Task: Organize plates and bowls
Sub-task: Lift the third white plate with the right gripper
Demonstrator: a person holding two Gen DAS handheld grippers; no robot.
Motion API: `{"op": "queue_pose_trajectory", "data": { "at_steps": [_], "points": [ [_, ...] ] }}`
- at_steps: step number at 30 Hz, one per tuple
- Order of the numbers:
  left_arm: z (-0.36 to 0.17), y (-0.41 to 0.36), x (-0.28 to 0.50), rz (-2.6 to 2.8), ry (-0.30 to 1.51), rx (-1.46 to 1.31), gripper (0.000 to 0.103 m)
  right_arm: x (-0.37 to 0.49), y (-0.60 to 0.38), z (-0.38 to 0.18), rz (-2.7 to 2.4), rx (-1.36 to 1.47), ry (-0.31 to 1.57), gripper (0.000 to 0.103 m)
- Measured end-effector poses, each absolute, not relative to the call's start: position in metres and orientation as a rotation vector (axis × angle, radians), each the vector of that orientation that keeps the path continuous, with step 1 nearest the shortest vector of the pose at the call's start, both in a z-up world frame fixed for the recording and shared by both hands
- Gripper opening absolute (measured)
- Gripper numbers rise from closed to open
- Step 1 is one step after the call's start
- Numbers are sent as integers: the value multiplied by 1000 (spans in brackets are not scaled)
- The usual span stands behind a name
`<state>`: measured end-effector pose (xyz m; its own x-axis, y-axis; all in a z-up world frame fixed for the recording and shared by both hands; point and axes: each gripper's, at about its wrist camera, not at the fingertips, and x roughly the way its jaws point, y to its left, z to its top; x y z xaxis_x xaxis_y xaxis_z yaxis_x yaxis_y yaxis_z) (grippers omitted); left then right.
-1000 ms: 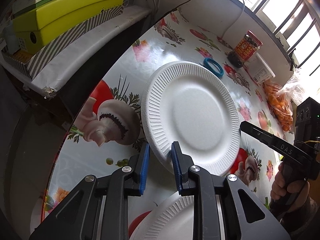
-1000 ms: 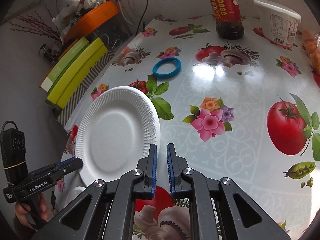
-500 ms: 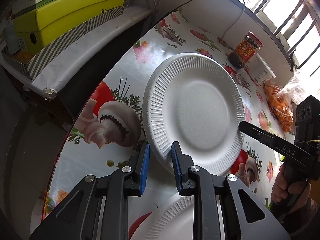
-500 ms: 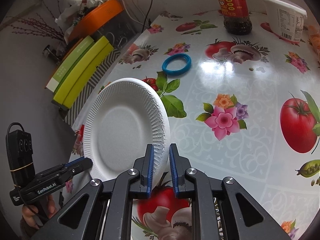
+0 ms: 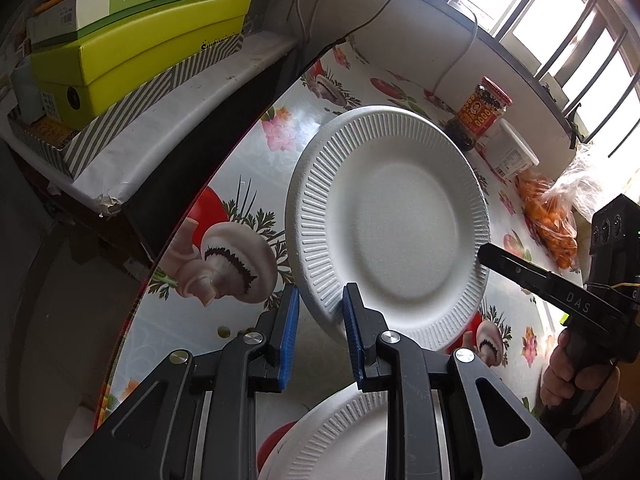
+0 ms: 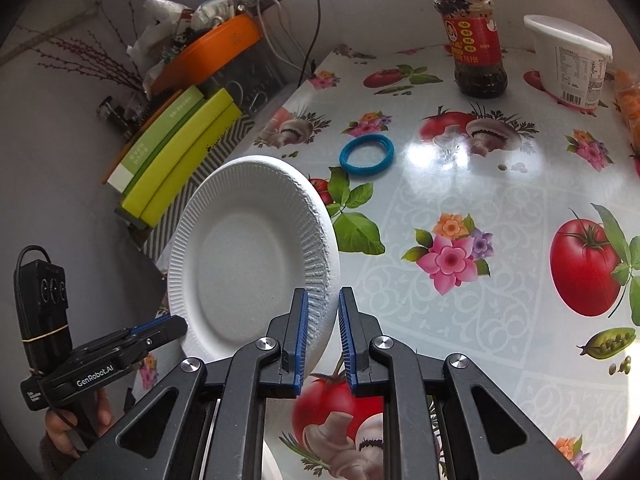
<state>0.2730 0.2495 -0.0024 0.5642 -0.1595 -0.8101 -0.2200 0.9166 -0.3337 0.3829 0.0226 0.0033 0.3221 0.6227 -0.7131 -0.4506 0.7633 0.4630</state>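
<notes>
White foam plate (image 6: 252, 264) tilted up off the floral table (image 6: 460, 208), right gripper (image 6: 323, 336) clamped on its near rim. Left gripper (image 5: 319, 330) straddles the opposite rim, jaws parted, not pinching, above a second plate (image 5: 340, 440). Right handle reads "DAS", left "GenRobot.AI".

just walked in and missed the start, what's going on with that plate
A person is working with two handheld grippers over a table covered in a vegetable-print cloth. The white foam plate is tilted up off the table, its rim between the fingers of both the left gripper and the right gripper. A second foam plate lies below the left gripper. A blue ring, a sauce jar and a white tub sit farther back.
</notes>
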Motion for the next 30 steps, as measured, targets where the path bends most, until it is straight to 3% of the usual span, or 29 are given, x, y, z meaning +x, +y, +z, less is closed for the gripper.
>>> {"op": "queue_pose_trajectory", "data": {
  "at_steps": [30],
  "points": [
    [17, 240, 247, -9, 963, -407, 24, 352, 8, 21, 728, 178, 1016, 16]
  ]
}}
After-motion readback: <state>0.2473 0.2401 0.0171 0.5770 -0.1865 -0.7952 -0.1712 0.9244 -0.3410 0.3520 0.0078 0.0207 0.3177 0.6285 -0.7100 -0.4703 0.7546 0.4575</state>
